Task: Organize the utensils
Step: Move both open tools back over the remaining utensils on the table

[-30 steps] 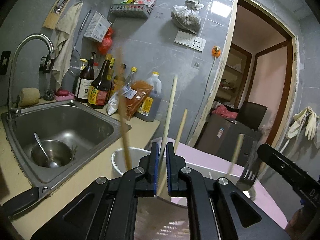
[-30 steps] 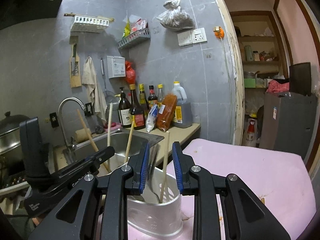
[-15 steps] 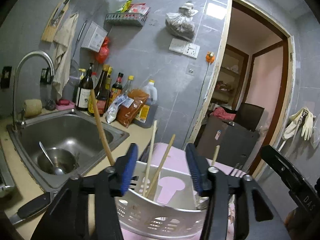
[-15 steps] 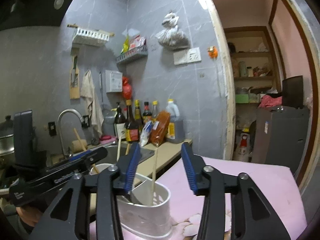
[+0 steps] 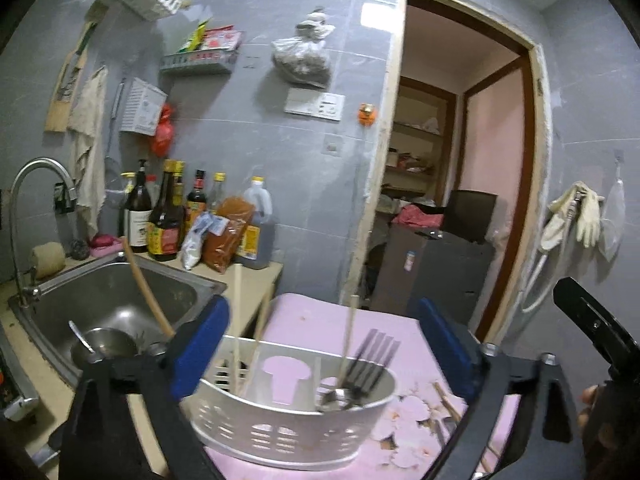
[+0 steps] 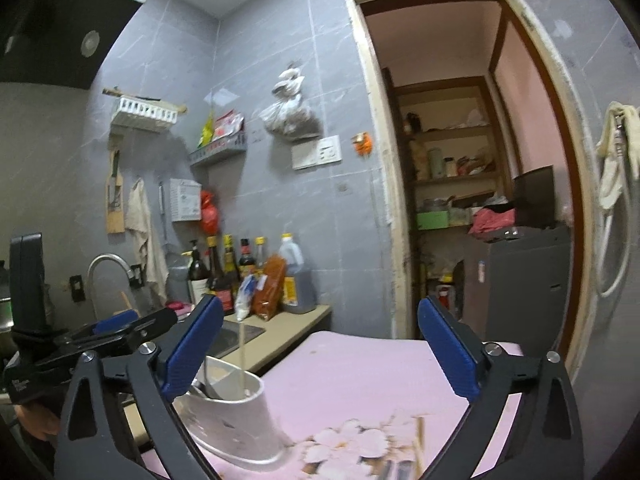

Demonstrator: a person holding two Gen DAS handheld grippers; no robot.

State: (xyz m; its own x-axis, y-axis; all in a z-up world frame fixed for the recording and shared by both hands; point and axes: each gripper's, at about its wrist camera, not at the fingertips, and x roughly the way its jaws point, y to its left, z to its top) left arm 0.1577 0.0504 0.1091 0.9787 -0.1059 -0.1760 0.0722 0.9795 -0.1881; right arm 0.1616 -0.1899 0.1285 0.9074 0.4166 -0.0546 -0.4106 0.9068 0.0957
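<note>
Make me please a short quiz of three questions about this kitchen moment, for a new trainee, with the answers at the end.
1. True or false: the left tool is shut on a chopstick.
2. Which metal utensil stands in the white utensil holder beside the wooden chopsticks? A) a fork B) a whisk C) a ladle
3. Fill in: the holder stands on a ____ cloth with a flower print.

Key
1. False: both tools are wide open and hold nothing; the right tool too.
2. A: the dark fork leans in the right part, tines up.
3. Pink.
</note>
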